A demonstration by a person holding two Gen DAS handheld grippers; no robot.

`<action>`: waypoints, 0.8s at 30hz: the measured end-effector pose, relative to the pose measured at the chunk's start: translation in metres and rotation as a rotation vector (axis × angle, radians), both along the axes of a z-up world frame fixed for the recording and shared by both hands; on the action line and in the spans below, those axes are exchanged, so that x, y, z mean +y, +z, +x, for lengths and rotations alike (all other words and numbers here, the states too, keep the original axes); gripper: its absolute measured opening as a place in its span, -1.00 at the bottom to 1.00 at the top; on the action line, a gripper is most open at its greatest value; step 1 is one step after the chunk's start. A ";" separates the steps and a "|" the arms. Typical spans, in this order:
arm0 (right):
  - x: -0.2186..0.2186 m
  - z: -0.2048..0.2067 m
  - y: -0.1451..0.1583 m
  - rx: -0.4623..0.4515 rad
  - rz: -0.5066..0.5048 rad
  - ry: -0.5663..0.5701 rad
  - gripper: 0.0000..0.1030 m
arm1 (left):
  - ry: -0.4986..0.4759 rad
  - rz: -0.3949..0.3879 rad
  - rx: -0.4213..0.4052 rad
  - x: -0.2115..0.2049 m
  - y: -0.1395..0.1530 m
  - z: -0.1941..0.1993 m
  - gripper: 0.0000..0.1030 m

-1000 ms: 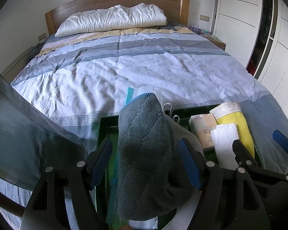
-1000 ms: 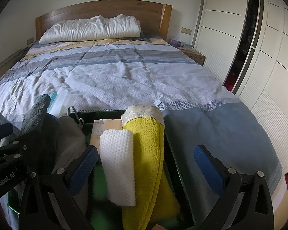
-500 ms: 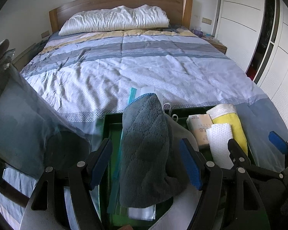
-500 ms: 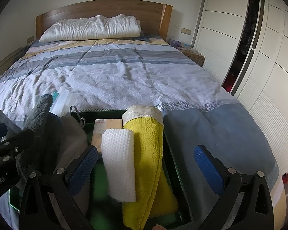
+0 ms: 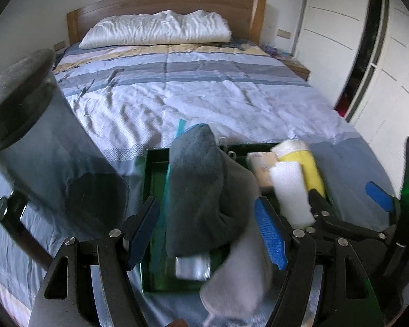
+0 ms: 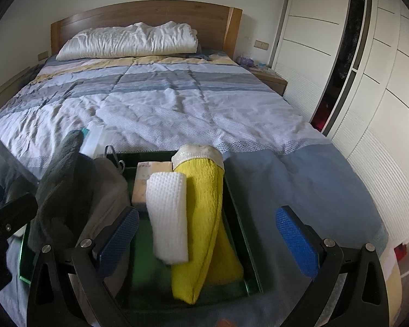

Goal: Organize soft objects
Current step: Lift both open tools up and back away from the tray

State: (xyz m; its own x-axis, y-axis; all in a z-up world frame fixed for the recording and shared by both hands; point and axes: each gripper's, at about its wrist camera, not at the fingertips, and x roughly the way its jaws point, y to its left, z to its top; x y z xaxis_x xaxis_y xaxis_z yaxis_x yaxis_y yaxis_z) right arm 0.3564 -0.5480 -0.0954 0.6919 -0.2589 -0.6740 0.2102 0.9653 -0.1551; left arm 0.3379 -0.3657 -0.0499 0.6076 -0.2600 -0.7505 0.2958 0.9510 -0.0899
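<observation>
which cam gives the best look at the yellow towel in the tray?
Right wrist. The yellow towel lies centred and shown full length in the green tray, beside the white cloth. The left wrist view shows only its far part at the right, the rest behind the white cloth and the right gripper.

Grey towel [image 5: 201, 190] between spread fingers [image 5: 270, 234]; green tray [image 5: 152, 218] beneath

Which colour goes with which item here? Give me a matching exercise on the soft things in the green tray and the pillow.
Things:
1. waffle-weave cloth
2. rolled towel
3. plush cloth
4. pillow

Descriptions:
a. dark grey, at the tray's left side
b. white, against the headboard
c. yellow, at the tray's right side
d. white, lying beside the yellow one

Pairs: 1-d, 2-c, 3-a, 4-b
</observation>
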 end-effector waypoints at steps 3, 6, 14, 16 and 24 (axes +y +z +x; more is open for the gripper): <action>0.004 -0.016 0.007 0.000 -0.008 0.004 0.99 | -0.024 -0.002 -0.011 0.003 0.009 -0.015 0.28; 0.009 -0.035 0.016 -0.005 -0.023 0.007 0.99 | -0.042 0.001 -0.031 0.009 0.017 -0.031 0.28; 0.016 -0.078 0.034 -0.017 -0.032 0.003 0.99 | -0.038 -0.009 -0.072 0.033 0.034 -0.060 0.46; 0.019 -0.087 0.037 -0.017 -0.032 0.003 0.99 | -0.042 -0.008 -0.073 0.038 0.034 -0.064 0.46; 0.037 -0.126 0.046 -0.015 -0.017 0.005 0.99 | -0.020 -0.006 -0.057 0.069 0.035 -0.086 0.46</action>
State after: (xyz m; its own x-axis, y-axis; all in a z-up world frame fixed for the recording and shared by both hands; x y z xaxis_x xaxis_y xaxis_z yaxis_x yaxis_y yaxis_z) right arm 0.2306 -0.5106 -0.0494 0.7031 -0.2670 -0.6590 0.2082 0.9635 -0.1681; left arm 0.2523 -0.2967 -0.0152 0.6443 -0.2766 -0.7130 0.3194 0.9444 -0.0777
